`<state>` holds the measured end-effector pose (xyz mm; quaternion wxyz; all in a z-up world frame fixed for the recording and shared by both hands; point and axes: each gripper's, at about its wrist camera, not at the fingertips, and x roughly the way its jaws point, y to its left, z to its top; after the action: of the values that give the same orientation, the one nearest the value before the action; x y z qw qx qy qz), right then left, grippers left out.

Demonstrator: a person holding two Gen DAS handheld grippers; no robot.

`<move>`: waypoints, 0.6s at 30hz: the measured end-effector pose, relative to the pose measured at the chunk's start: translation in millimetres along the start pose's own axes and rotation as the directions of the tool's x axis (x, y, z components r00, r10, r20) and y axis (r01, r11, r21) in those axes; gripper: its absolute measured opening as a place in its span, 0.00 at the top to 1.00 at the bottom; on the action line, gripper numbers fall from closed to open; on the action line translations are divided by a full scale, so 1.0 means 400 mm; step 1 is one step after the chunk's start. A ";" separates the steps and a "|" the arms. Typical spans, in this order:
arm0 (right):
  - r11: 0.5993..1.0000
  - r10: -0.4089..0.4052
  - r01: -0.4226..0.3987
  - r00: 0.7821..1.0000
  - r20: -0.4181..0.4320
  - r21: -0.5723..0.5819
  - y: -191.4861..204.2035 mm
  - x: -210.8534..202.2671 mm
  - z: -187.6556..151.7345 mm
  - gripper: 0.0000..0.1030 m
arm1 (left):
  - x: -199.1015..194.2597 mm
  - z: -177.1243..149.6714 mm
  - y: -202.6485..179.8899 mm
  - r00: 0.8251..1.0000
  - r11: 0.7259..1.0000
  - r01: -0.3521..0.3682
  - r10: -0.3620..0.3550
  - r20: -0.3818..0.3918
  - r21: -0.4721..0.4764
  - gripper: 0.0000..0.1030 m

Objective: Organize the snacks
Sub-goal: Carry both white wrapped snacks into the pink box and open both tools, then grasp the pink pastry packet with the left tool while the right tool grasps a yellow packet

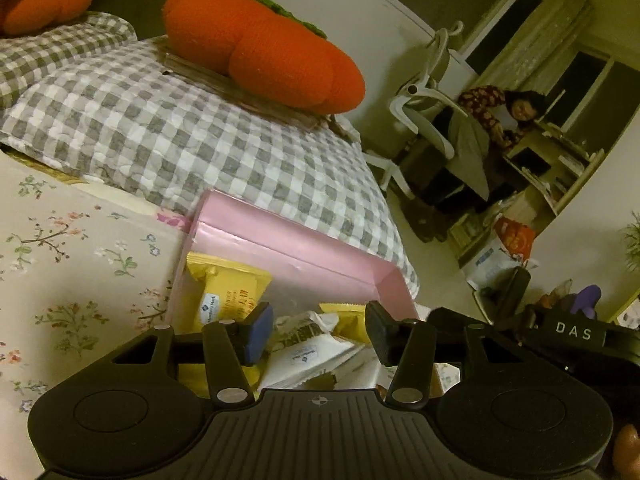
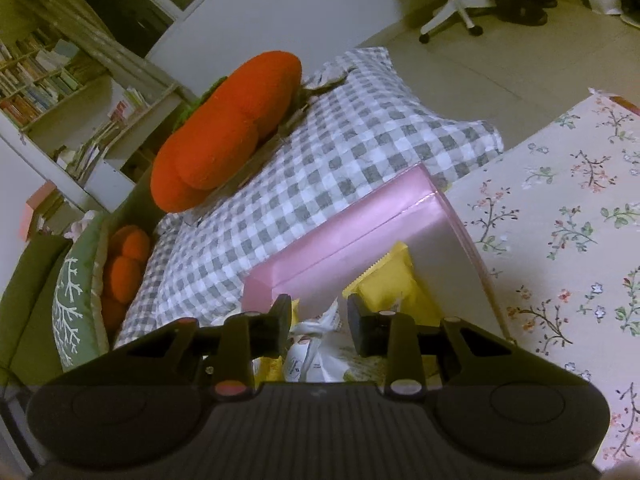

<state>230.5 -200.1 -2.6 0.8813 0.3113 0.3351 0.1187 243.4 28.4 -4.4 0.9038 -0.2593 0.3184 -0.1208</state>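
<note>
A pink cardboard box (image 1: 280,236) lies open on the bed, its far wall (image 2: 340,232) raised. Inside are yellow snack packets (image 1: 224,284) (image 2: 392,280) and a crumpled white packet (image 1: 304,352) (image 2: 320,344). My left gripper (image 1: 320,332) hangs just over the box. Its jaws stand well apart, with the white packet below the gap and neither pad pressing on it. My right gripper (image 2: 319,320) is at the box from the other side, and its narrower jaws pinch the crinkled top of the white packet. In the left wrist view, the black body marked DAS (image 1: 572,334) is that right gripper.
A grey checked quilt (image 1: 192,136) lies behind the box, with an orange plush cushion (image 1: 272,48) on it. A floral sheet (image 2: 560,220) covers the bed beside the box. A person sits at a desk (image 1: 516,112) by a white chair (image 1: 432,92). Bookshelves (image 2: 44,80) stand further off.
</note>
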 end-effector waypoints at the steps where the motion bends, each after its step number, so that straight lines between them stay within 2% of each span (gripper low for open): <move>1: 1.000 -0.006 0.006 1.000 0.000 -0.011 0.001 -0.005 0.002 0.72 | -0.004 0.004 0.001 1.000 1.000 -0.005 0.005 -0.001 -0.002 0.52; 3: 1.000 -0.010 0.010 1.000 -0.022 -0.029 0.004 -0.005 0.000 0.65 | -0.016 0.009 0.008 1.000 1.000 -0.020 0.020 -0.007 -0.017 0.52; 4: 0.999 -0.025 0.022 0.997 -0.067 -0.049 0.008 0.004 -0.004 0.61 | -0.022 0.013 0.010 0.999 0.999 -0.031 0.031 -0.014 -0.024 0.52; 6: 0.992 -0.095 0.085 0.989 -0.117 -0.088 0.012 0.019 -0.014 0.60 | -0.037 0.013 0.007 0.998 0.998 -0.057 0.057 -0.024 -0.010 0.52; 8: 0.989 -0.125 0.116 0.987 -0.097 -0.093 0.009 0.006 -0.018 0.60 | -0.056 0.011 -0.004 0.994 0.995 -0.098 0.099 -0.035 0.030 0.51; 11: 0.992 -0.084 0.078 0.995 -0.058 -0.094 0.021 -0.045 -0.013 0.58 | -0.090 0.006 -0.008 0.989 0.987 -0.143 0.146 -0.037 0.076 0.45; 13: 0.986 -0.085 0.081 0.996 -0.027 -0.146 0.043 -0.080 -0.020 0.43 | -0.113 0.001 -0.007 0.986 0.984 -0.158 0.162 -0.044 0.085 0.43; 14: 0.979 -0.100 0.096 0.995 -0.014 -0.179 0.054 -0.094 -0.026 0.31 | -0.122 -0.003 -0.006 0.985 0.983 -0.162 0.167 -0.053 0.087 0.42; 18: 0.931 -0.185 0.183 0.982 0.024 -0.315 0.086 -0.133 -0.065 0.10 | -0.155 -0.033 -0.014 0.979 0.977 -0.177 0.187 -0.082 0.120 0.35</move>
<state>173.4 -183.4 31.6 0.9258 0.1332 0.3424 0.0886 186.9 42.4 21.6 0.9083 -0.1719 0.3753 -0.0671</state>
